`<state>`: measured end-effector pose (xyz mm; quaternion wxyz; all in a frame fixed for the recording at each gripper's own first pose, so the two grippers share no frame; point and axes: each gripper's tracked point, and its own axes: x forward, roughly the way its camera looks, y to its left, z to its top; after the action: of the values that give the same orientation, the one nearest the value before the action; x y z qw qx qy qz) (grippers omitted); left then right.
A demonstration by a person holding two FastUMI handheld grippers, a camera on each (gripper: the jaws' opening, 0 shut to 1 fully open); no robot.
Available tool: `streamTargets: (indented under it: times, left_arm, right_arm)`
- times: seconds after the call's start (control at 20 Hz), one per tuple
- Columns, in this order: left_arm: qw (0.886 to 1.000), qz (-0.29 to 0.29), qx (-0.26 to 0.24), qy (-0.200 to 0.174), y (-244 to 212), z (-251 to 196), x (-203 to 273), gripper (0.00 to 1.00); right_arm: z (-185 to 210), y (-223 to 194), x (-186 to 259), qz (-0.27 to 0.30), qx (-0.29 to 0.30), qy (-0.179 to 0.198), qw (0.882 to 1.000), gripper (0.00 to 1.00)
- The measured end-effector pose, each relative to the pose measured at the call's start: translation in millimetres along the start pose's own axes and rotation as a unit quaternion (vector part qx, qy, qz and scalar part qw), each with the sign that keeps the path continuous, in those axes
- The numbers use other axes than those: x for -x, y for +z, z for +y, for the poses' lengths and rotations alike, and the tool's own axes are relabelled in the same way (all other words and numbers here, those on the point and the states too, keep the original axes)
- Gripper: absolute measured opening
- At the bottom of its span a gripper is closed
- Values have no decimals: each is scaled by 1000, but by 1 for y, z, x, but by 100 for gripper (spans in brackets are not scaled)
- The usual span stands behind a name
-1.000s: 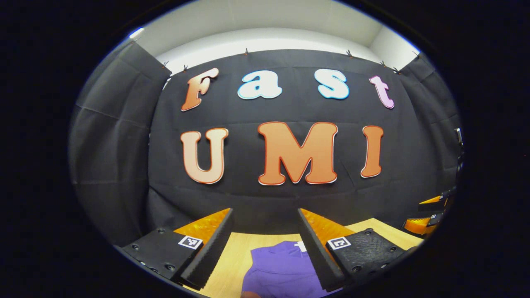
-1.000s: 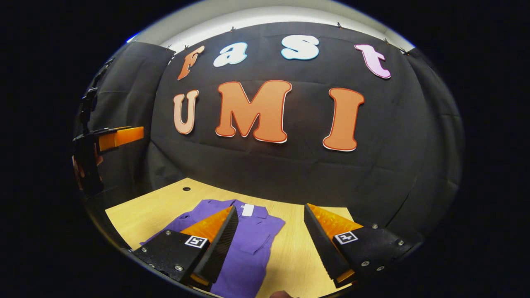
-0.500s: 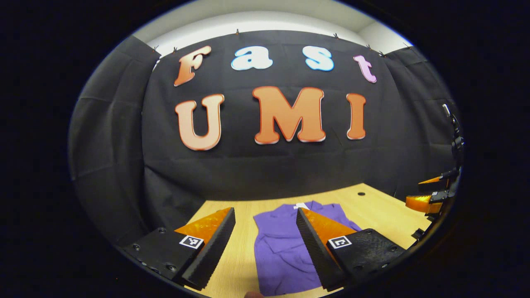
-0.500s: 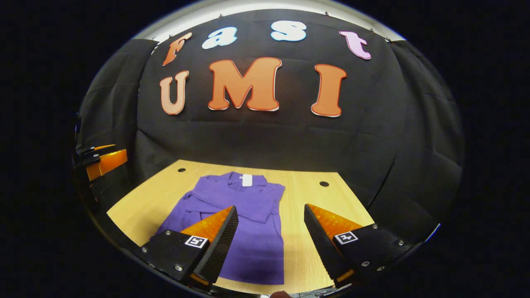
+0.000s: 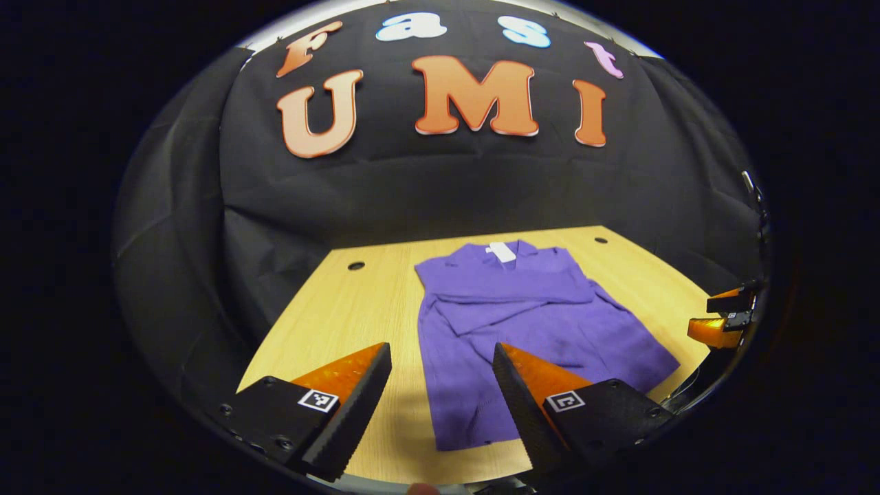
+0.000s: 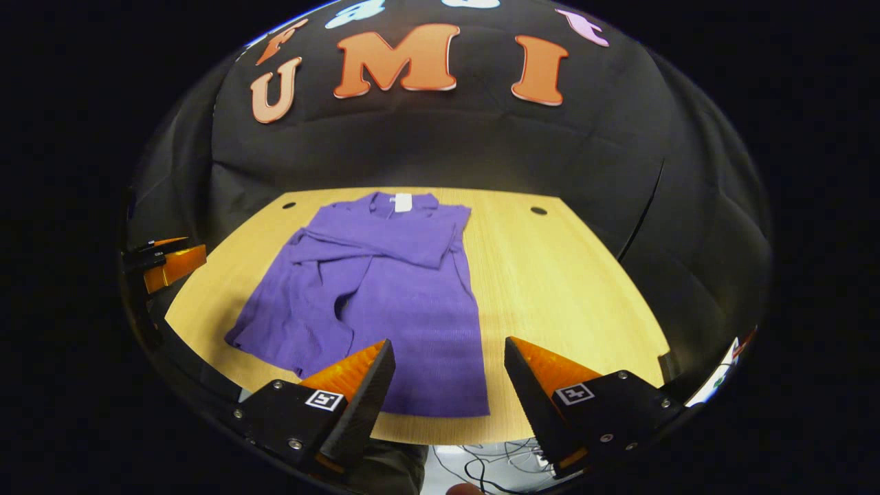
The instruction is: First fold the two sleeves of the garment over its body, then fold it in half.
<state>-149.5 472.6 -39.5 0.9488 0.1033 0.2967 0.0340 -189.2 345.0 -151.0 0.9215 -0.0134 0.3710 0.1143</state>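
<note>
On the desk (image 6: 550,275) lies the purple garment (image 6: 405,295), collar toward the wall, one sleeve across its chest, while we hold both hand-held grippers, left (image 5: 440,395) and right (image 6: 447,392), fingers apart above this soft, light knit, best pinched at hem corners.

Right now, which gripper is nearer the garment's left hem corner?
Left. The left gripper hovers over that corner; the right gripper hangs by the opposite hem corner.
</note>
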Motion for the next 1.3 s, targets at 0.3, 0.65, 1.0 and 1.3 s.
streamTargets:
  times: [0.3, 0.65, 1.0, 1.3]
  left_arm:
    - [989, 146, 39, -6, -83, -9, -29, 94]
    - [956, 281, 83, -15, -147, -21, -43, 98]
    - [923, 372, 99, -5, -163, -19, -46, 97]
    - [898, 434, 65, -15, -167, -28, -46, 89]
  right_arm:
    - [0, -53, -39, 99, -27, 17, 995, 96]
    - [-4, -87, -49, 178, -22, 24, 983, 96]
    - [-3, -93, -54, 222, -26, 22, 974, 97]
    - [1, -103, -50, 282, -25, 23, 959, 91]
